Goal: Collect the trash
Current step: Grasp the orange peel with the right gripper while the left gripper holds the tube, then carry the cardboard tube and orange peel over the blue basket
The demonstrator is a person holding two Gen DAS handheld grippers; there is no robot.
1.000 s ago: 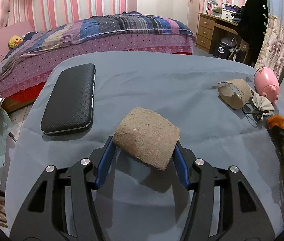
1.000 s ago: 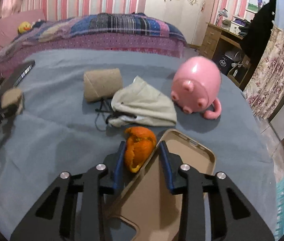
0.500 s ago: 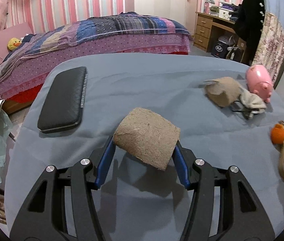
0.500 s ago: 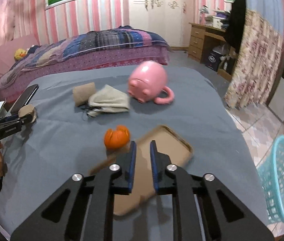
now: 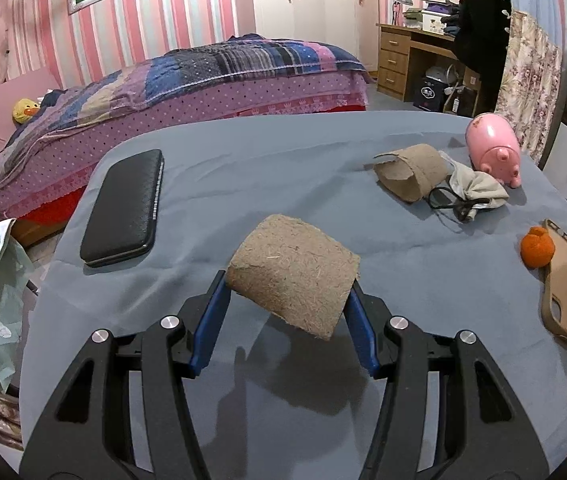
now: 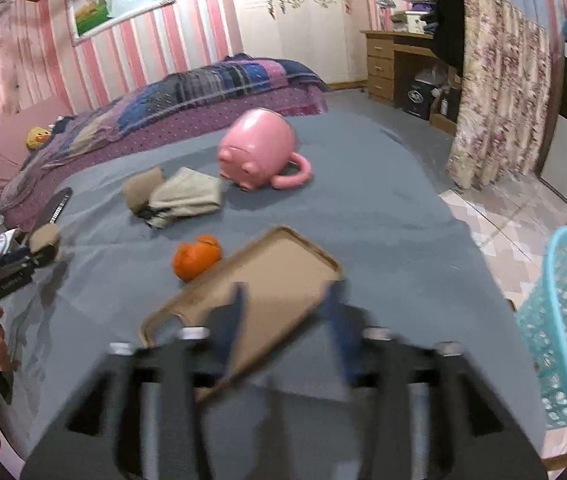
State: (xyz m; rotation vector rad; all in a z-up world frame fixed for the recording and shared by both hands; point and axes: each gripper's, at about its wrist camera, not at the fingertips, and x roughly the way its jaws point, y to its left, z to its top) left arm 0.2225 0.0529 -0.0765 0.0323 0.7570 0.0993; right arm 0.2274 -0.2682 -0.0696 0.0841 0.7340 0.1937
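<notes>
My left gripper [image 5: 286,304] is shut on a brown fibre roll [image 5: 293,274] and holds it above the grey table [image 5: 243,168]. A second brown roll [image 5: 409,176] lies at the far right beside a beige cloth pouch [image 5: 479,190]. An orange peel [image 5: 537,245] lies against a tan phone case [image 5: 563,292]. My right gripper [image 6: 285,312] is open and empty, blurred, over the near end of the tan phone case [image 6: 259,276]. The orange peel [image 6: 195,258] lies left of it. The held roll [image 6: 45,240] shows far left.
A black case [image 5: 123,208] lies at the table's left. A pink pig mug [image 6: 259,152] lies on its side at the back. A turquoise basket [image 6: 563,328] stands on the floor right of the table. A bed [image 5: 187,76] is behind.
My right gripper let go of the orange peel, pulled back and to the right, shut, then opened again. The peel now lies on the table. My left gripper kept its hold on the roll.
</notes>
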